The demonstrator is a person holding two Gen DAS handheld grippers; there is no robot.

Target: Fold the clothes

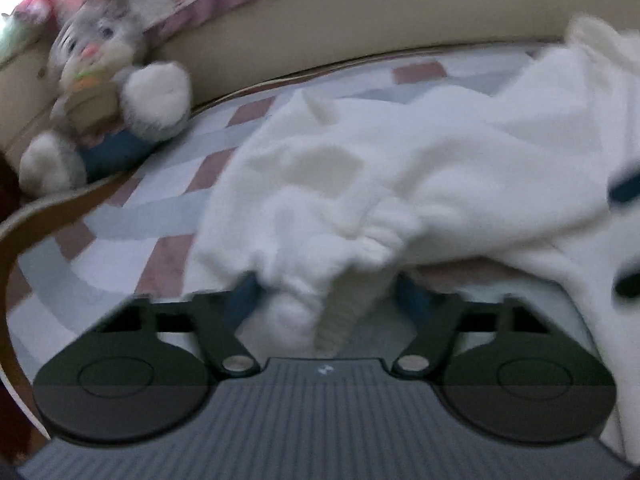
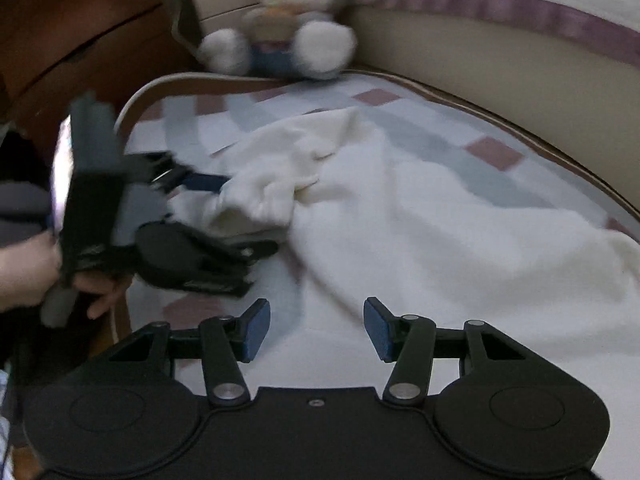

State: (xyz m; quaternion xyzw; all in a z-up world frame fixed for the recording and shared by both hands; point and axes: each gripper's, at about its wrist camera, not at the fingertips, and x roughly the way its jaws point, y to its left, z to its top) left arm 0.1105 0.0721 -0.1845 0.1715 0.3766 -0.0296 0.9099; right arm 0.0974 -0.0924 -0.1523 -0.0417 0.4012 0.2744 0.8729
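Observation:
A white fleecy garment [image 1: 400, 160] lies crumpled on the checked bed sheet [image 1: 120, 220]. In the left wrist view my left gripper [image 1: 328, 294] stands open, its blue pads wide apart, and a bunched fold with a ribbed cuff hangs between them. The right wrist view shows the same garment [image 2: 400, 220] spread to the right, with the left gripper [image 2: 244, 216] at its bunched left end, held by a hand [image 2: 24, 272]. My right gripper [image 2: 316, 328] is open just above the garment's near edge, with nothing between its fingers.
A grey and white stuffed rabbit [image 2: 288, 20] sits at the far corner of the bed, against a beige padded side [image 2: 480, 60]. Dark wooden furniture [image 2: 80, 20] stands beyond the bed's left edge. Checked sheet [image 2: 460, 140] shows around the garment.

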